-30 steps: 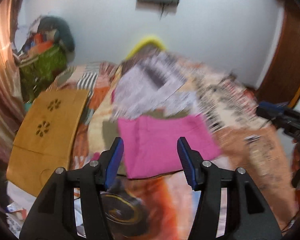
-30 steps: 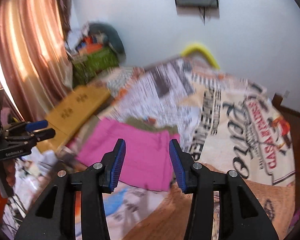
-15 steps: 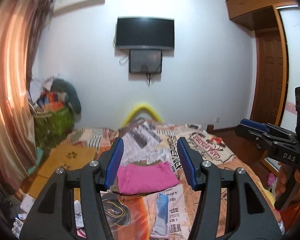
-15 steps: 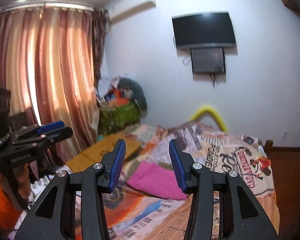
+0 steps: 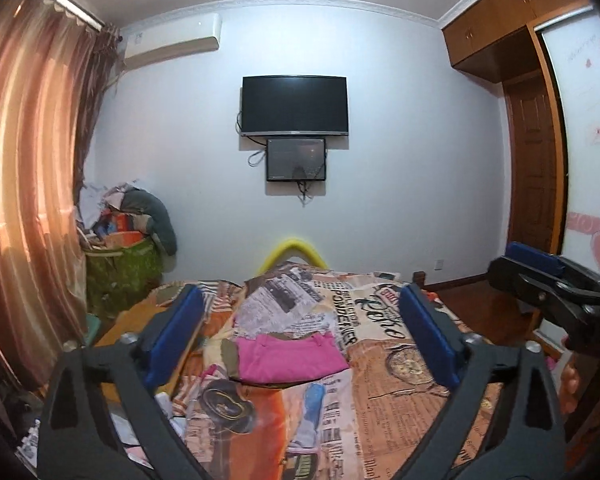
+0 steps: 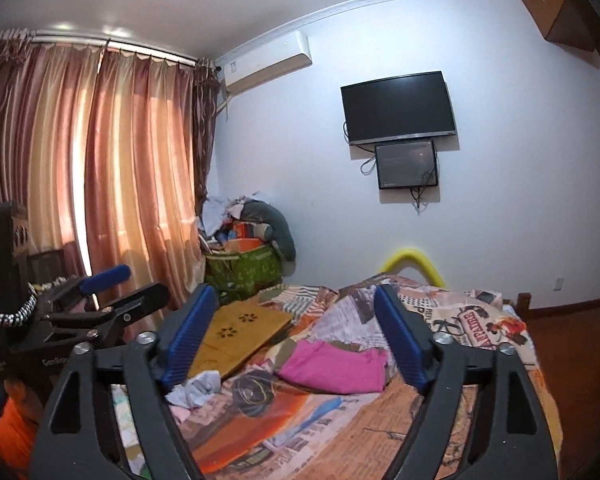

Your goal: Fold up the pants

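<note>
The pink pants (image 5: 290,358) lie folded in a flat rectangle on the patterned bedspread (image 5: 396,364), on top of an olive cloth. They also show in the right wrist view (image 6: 334,366). My left gripper (image 5: 300,332) is open and empty, held well back from and above the pants. My right gripper (image 6: 296,332) is open and empty too, also well back. Each gripper shows at the edge of the other's view, the right one in the left wrist view (image 5: 552,292) and the left one in the right wrist view (image 6: 100,304).
A wooden lap board (image 6: 236,336) lies on the bed's left side by crumpled cloth (image 6: 194,390). A green basket piled with clothes (image 6: 242,268) stands by the curtains (image 6: 100,184). A TV (image 5: 294,106) hangs on the far wall. A wardrobe and door (image 5: 534,168) stand at right.
Both grippers have pulled back and risen away from the folded pants, which now look small and far. The view has tilted up to show the wall and the TV.
</note>
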